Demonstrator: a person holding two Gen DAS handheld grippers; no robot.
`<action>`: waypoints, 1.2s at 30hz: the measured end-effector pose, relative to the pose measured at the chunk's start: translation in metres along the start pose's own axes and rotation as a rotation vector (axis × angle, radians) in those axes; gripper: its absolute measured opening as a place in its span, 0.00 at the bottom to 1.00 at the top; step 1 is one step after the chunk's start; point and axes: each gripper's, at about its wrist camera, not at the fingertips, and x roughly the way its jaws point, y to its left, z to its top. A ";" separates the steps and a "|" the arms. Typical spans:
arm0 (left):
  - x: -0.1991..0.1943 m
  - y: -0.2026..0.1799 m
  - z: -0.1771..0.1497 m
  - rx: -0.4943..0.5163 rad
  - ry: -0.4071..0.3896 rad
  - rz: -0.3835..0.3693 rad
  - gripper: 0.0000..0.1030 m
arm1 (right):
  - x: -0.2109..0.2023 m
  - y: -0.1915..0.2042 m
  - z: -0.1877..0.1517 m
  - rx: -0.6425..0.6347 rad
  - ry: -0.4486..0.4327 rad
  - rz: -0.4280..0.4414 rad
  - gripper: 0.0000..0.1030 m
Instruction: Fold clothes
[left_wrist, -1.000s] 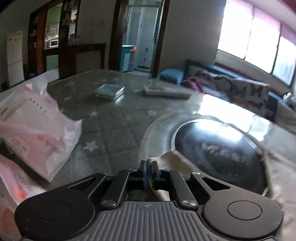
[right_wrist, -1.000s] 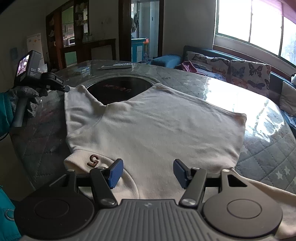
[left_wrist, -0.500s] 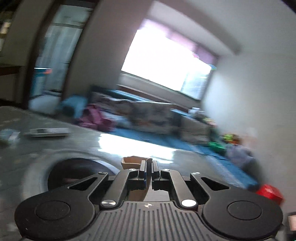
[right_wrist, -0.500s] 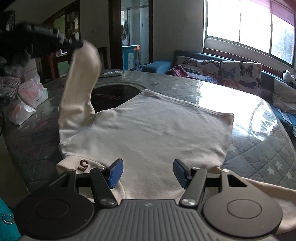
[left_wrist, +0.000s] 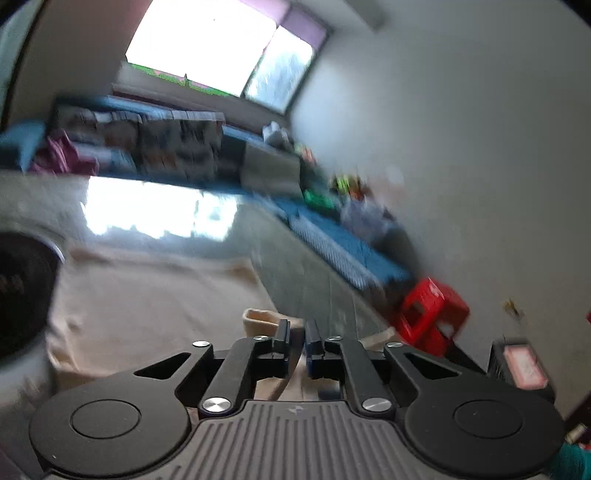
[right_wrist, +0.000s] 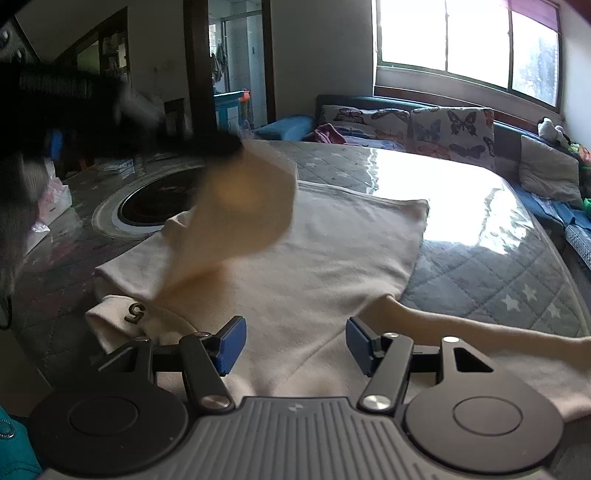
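Observation:
A cream sweatshirt (right_wrist: 325, 258) lies flat on the quilted table, with a small "5" tag (right_wrist: 133, 312) near its collar. My left gripper (left_wrist: 297, 341) is shut on the cuff of the left sleeve (left_wrist: 258, 319). In the right wrist view it (right_wrist: 221, 146) holds that sleeve (right_wrist: 243, 206) lifted and swung over the shirt body. My right gripper (right_wrist: 293, 345) is open and empty, low over the near part of the shirt. The other sleeve (right_wrist: 480, 332) trails to the right.
A round dark inset (right_wrist: 159, 201) sits in the grey quilted table top (right_wrist: 480, 280) at the left. Pink bags (right_wrist: 53, 201) lie at the far left. A sofa with butterfly cushions (right_wrist: 424, 125) stands behind. A red stool (left_wrist: 430, 314) is on the floor.
My left gripper has lifted the sleeve off the table and swung it right, over the shirt body. My right gripper has stayed open, nearly in place.

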 end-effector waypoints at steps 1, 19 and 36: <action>0.001 0.002 -0.003 0.002 0.018 -0.006 0.11 | -0.001 0.000 -0.001 0.001 0.001 -0.002 0.59; -0.043 0.102 -0.029 -0.047 0.069 0.392 0.13 | 0.008 0.009 0.007 -0.010 0.009 0.003 0.59; -0.013 0.099 -0.025 0.091 0.084 0.479 0.26 | 0.001 -0.021 -0.003 0.061 0.042 -0.092 0.59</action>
